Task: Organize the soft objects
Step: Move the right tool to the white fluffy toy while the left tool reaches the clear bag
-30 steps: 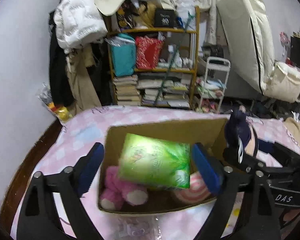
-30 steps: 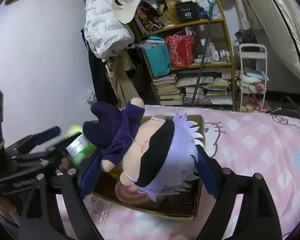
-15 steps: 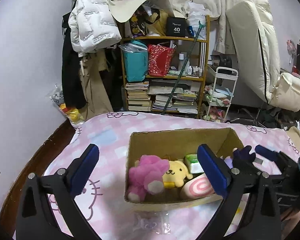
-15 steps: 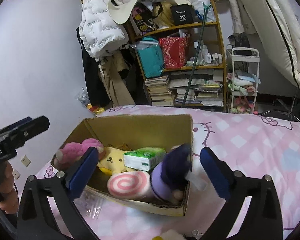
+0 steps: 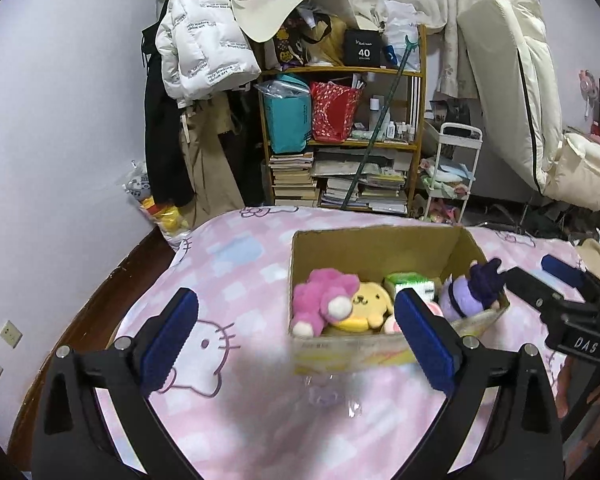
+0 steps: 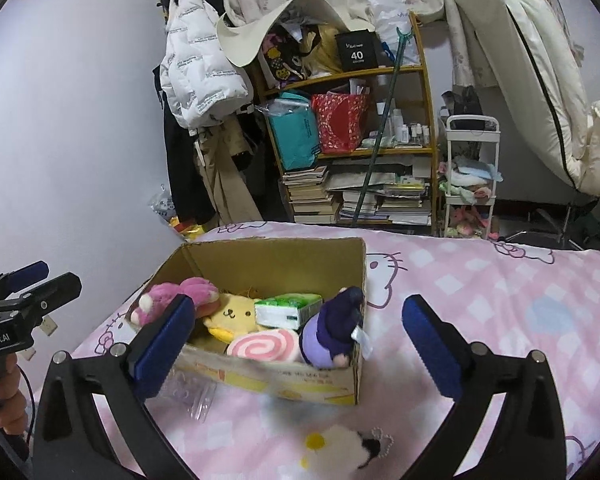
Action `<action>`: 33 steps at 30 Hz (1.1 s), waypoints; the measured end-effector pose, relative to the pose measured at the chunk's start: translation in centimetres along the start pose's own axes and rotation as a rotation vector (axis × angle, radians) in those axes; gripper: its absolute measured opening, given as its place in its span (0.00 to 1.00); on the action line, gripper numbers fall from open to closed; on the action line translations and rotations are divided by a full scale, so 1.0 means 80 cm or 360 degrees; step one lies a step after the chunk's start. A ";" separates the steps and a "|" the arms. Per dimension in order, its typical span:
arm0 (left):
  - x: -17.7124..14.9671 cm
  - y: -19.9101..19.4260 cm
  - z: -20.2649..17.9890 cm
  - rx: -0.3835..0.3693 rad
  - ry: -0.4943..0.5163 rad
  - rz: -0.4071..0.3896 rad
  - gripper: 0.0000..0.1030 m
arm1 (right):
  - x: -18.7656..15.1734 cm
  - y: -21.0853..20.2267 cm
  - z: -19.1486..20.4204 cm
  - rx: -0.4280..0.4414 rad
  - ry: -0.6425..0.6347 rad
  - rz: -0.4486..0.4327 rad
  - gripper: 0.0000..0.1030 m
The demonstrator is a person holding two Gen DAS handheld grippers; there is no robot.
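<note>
While both tools hung apart from the load, a cardboard box (image 6: 284, 384) sat on a bed covered with a pink cat-print sheet (image 6: 500, 304). Packed inside were a pink plush (image 6: 168, 296) at the box's left end, a yellow dog plush (image 6: 236, 314) beside it, a green-and-white tissue pack (image 6: 288, 310) behind a pink swirl-roll plush (image 6: 262, 344), and a purple-haired doll (image 6: 334, 330) wedged head down against the box's right wall.

From the left wrist view the same box (image 5: 352, 354) showed the pink plush (image 5: 320, 302) touching the yellow dog plush (image 5: 366, 306), with the tissue pack (image 5: 412, 282) behind them and the doll (image 5: 470, 292) in the right corner.

Both the left tool (image 5: 296, 336) and the right tool (image 6: 296, 344) stood released, blue pads spread wide, grasping nothing. Seen from the right wrist, the left tool (image 6: 24, 288) hovered off the box's left end, apart from it, gripped by a bare hand (image 6: 8, 404).

On the sheet just in front of the box lay a crumpled clear plastic wrapper (image 6: 194, 394), and nearer the right tool a white fluffy plush with a yellow spot (image 6: 340, 450), outside the box. Behind the bed stood a cluttered wooden bookshelf (image 6: 352, 148) and a hanging white puffer jacket (image 6: 200, 76).
</note>
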State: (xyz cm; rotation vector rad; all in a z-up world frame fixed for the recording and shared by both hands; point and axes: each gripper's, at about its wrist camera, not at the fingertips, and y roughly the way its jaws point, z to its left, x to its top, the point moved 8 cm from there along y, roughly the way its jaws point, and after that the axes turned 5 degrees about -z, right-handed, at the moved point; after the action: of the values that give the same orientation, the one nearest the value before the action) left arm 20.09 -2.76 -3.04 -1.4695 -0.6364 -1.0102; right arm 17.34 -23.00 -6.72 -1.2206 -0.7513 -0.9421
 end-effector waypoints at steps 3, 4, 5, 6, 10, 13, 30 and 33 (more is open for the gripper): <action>-0.011 -0.013 0.007 0.0014 0.0009 0.0018 0.95 | -0.005 -0.019 -0.001 0.0027 0.0046 -0.0016 1.00; -0.014 -0.016 0.009 0.0016 0.0006 0.0025 0.95 | -0.005 -0.025 -0.001 0.0017 0.0045 -0.0025 1.00; -0.017 -0.021 0.011 0.0019 0.0003 0.0030 0.95 | -0.006 -0.032 -0.001 0.0005 0.0038 -0.0040 1.00; -0.020 -0.025 0.013 0.0026 0.0002 0.0031 0.95 | -0.006 -0.037 0.000 0.0005 0.0030 -0.0048 1.00; -0.030 -0.040 0.018 0.0045 0.0000 0.0037 0.95 | -0.009 -0.052 0.000 -0.0009 0.0035 -0.0051 1.00; -0.040 -0.044 0.020 0.0037 -0.0021 0.0060 0.95 | -0.020 -0.059 -0.002 -0.0035 0.0059 -0.0014 1.00; -0.053 -0.038 0.010 0.0025 0.0001 0.0052 0.95 | -0.041 -0.065 -0.015 -0.0078 0.0105 0.0052 1.00; -0.059 -0.020 0.010 0.0011 -0.0006 0.0100 0.95 | -0.051 -0.053 -0.018 -0.0076 0.0120 0.0109 1.00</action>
State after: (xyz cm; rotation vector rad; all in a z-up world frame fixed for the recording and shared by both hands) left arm 16.65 -0.93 -6.24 -1.4768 -0.5927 -0.9560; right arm 11.76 -23.97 -8.77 -1.2382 -0.6267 -0.9491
